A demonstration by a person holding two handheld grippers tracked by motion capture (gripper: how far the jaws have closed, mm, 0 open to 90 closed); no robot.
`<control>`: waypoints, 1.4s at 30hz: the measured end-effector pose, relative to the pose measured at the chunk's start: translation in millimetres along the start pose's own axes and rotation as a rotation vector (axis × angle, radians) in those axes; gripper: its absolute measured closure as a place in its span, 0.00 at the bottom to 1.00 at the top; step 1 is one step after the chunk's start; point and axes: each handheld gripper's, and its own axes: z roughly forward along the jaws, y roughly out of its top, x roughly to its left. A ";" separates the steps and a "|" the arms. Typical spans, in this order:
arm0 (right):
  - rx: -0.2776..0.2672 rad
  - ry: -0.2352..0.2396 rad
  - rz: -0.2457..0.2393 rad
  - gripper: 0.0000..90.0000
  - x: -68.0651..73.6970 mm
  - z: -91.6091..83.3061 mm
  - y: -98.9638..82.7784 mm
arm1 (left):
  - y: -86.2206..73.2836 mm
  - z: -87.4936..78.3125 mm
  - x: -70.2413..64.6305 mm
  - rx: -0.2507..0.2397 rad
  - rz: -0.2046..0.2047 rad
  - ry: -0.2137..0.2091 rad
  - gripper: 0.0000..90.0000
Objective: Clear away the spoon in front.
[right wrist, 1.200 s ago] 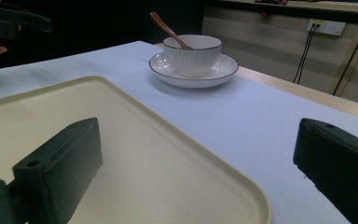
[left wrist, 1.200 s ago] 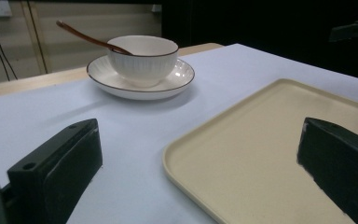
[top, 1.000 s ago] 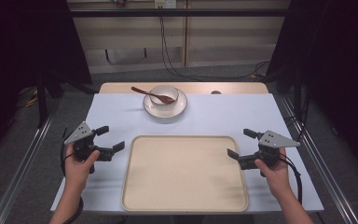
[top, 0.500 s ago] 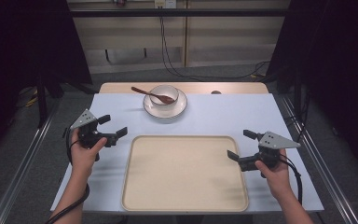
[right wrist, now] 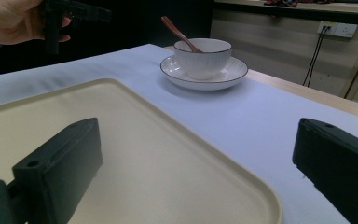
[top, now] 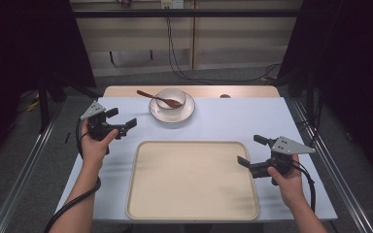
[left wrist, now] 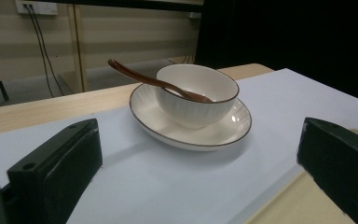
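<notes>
Spoon (top: 161, 99) is resting in the bowl (top: 171, 98), its tip lying hidden inside.
Handle is pointing toward ten o'clock; left gripper (top: 122, 119) and right gripper (top: 250, 150) are both gaping, holding nothing.

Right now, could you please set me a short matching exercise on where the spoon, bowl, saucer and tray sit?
Things:
1. wooden spoon
2. white bowl
3. saucer
4. beige tray

Places:
A. on the blue cloth, under the bowl
B. near edge of the table, between the two grippers
C. resting in the bowl, handle over the rim
D. standing on the saucer

Pairs: 1-C, 2-D, 3-A, 4-B
</notes>
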 end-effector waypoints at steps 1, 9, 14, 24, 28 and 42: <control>0.003 -0.001 -0.002 0.01 -0.7 0.1 -0.4 | 0.1 2.5 0.6 0.000 -0.002 0.005 0.00; 0.002 -0.002 -0.010 0.01 -0.2 0.5 -0.2 | 3.8 24.6 3.9 0.004 -0.025 0.025 0.00; 0.010 0.004 -0.010 0.01 0.7 1.4 -0.8 | 3.5 38.2 5.2 0.019 -0.038 0.053 0.00; 0.018 0.008 -0.020 0.01 1.9 1.4 -0.8 | 0.1 58.4 11.3 0.026 -0.085 0.105 0.00; 0.015 0.005 -0.025 0.01 1.5 1.2 -0.7 | 0.8 62.0 14.8 0.021 -0.082 0.121 0.00; 0.017 0.010 -0.031 0.01 1.8 2.1 -1.1 | 6.1 80.8 22.4 0.007 -0.116 0.155 0.00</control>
